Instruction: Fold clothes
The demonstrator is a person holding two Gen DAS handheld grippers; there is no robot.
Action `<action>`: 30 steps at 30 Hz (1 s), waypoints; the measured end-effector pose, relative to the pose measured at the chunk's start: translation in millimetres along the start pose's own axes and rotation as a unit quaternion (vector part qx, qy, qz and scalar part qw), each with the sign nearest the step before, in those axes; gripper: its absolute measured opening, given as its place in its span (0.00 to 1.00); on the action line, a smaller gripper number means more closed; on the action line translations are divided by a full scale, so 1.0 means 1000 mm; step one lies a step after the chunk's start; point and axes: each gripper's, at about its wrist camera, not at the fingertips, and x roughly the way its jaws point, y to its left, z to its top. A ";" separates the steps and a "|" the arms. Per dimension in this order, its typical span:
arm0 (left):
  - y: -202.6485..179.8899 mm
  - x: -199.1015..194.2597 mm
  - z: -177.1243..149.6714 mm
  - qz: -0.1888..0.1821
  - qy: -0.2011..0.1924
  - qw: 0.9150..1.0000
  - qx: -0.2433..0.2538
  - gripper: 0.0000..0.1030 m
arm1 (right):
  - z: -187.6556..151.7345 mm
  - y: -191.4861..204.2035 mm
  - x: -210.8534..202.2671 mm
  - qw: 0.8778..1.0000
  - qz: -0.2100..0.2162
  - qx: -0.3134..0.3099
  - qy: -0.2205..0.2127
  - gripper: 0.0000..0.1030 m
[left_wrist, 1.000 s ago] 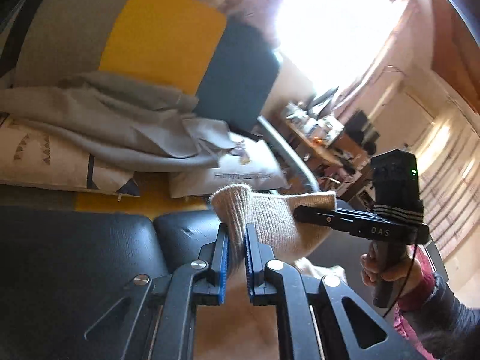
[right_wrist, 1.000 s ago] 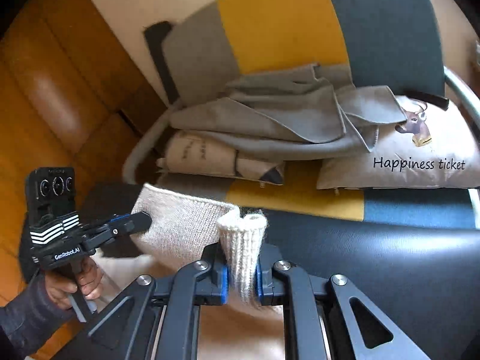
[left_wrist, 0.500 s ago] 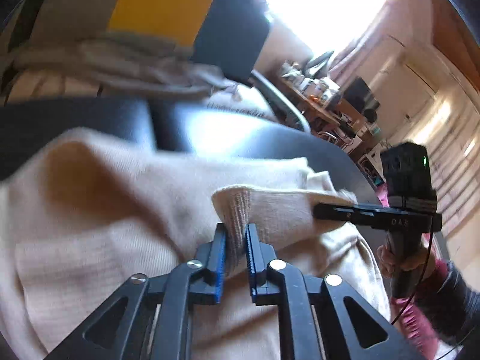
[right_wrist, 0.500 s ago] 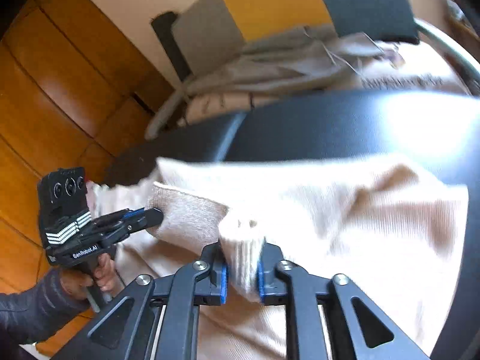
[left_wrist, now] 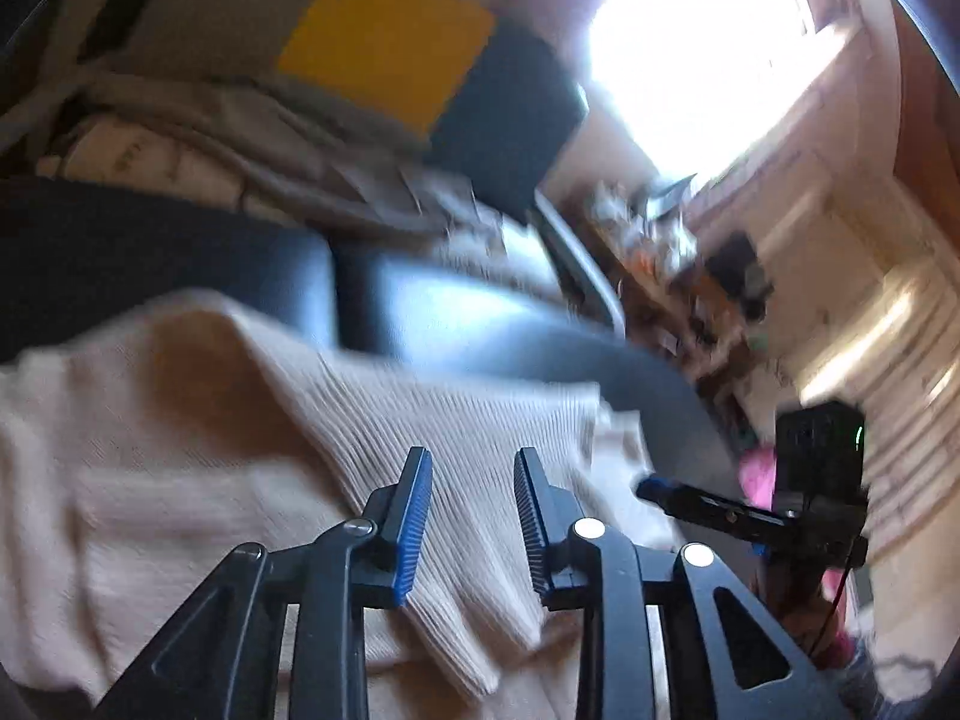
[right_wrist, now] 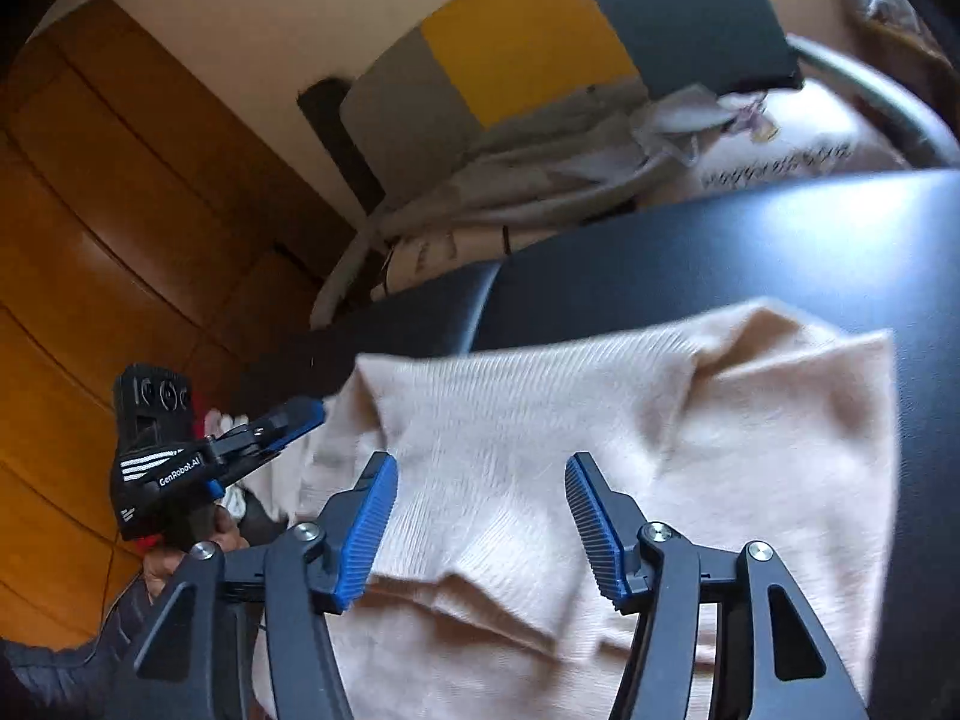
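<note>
Beige ribbed knit garment (right_wrist: 690, 438) lies spread on a black padded surface (right_wrist: 750, 240), folded over on itself with a doubled edge along its near side; rumpled at the far right corner.

Left hand-held gripper (left_wrist: 473, 516): released, blue-ribbed pads (left_wrist: 413, 525) apart, nothing between them, poised just above the knit (left_wrist: 180, 450). Whether the tips touch the cloth cannot be told; this view is motion-blurred.

Right hand-held gripper (right_wrist: 480, 516): released, spread wider than the left one, empty, over the middle of the garment near its folded edge.

Each tool shows in the other's camera: the right one (left_wrist: 756, 510) at the garment's right end, the left one (right_wrist: 198, 462) at its left end, fingertips just beside the cloth's edge.

Far side of the surface: a grey, yellow and dark blue cushion (right_wrist: 522, 42) standing up, grey clothing (right_wrist: 540, 180) heaped in front of it, a pale printed pillow (right_wrist: 798, 150) to the right. Orange-brown wood panelling (right_wrist: 120, 210) to the left.
</note>
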 end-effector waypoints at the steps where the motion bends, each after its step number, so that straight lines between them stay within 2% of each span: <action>1: -0.003 0.010 -0.012 0.017 0.016 1.000 0.012 0.27 | -0.007 0.003 0.012 1.000 -0.009 -0.006 0.017 0.58; 3: -0.008 0.029 -0.037 0.051 0.048 0.997 0.035 0.27 | -0.021 0.006 0.030 0.998 -0.041 -0.025 0.049 0.58; 5: -0.008 0.029 -0.053 0.057 0.017 0.997 0.051 0.27 | -0.041 0.005 0.047 0.991 -0.100 -0.061 0.067 0.58; 8: -0.004 0.031 -0.052 0.057 0.009 0.998 0.038 0.25 | -0.068 0.007 0.039 0.989 -0.098 -0.112 -0.011 0.59; 10: -0.004 0.033 -0.051 0.062 0.005 0.997 0.036 0.25 | -0.069 0.010 0.039 0.987 -0.107 -0.115 -0.015 0.59; 12: -0.006 0.033 -0.052 0.069 0.004 0.997 0.036 0.25 | -0.072 0.016 0.043 0.985 -0.121 -0.123 -0.016 0.65; 13: -0.007 0.031 -0.052 0.072 0.003 0.997 0.027 0.25 | -0.073 0.021 0.047 0.983 -0.122 -0.136 -0.010 0.74; 14: -0.006 0.025 -0.052 0.071 -0.002 0.997 0.011 0.25 | -0.074 0.026 0.051 0.981 -0.123 -0.149 -0.005 0.84; 17: 0.009 -0.011 -0.062 0.063 -0.037 0.996 -0.052 0.30 | -0.080 0.040 0.064 0.971 -0.142 -0.189 0.015 1.00; 19: 0.031 -0.043 -0.075 0.060 -0.071 0.990 -0.102 0.32 | -0.084 0.045 0.069 0.962 -0.171 -0.213 0.025 1.00; 21: 0.061 -0.076 -0.086 0.087 -0.101 0.980 -0.146 0.33 | -0.086 0.046 0.069 0.957 -0.183 -0.222 0.025 1.00; 23: 0.096 -0.109 -0.097 0.132 -0.131 0.964 -0.190 0.34 | -0.085 0.043 0.065 0.961 -0.174 -0.215 0.023 1.00; 25: 0.129 -0.140 -0.107 0.173 -0.161 0.942 -0.238 0.37 | -0.085 0.042 0.064 0.961 -0.175 -0.215 0.023 1.00; 27: 0.161 -0.165 -0.114 0.198 -0.192 0.914 -0.298 0.39 | -0.087 0.044 0.065 0.958 -0.181 -0.219 0.023 1.00; 28: 0.171 -0.174 -0.116 0.207 -0.206 0.903 -0.316 0.40 | -0.087 0.044 0.066 0.958 -0.183 -0.220 0.023 1.00; 30: 0.178 -0.180 -0.112 0.220 -0.227 0.892 -0.324 0.43 | -0.088 0.045 0.067 0.957 -0.186 -0.222 0.023 1.00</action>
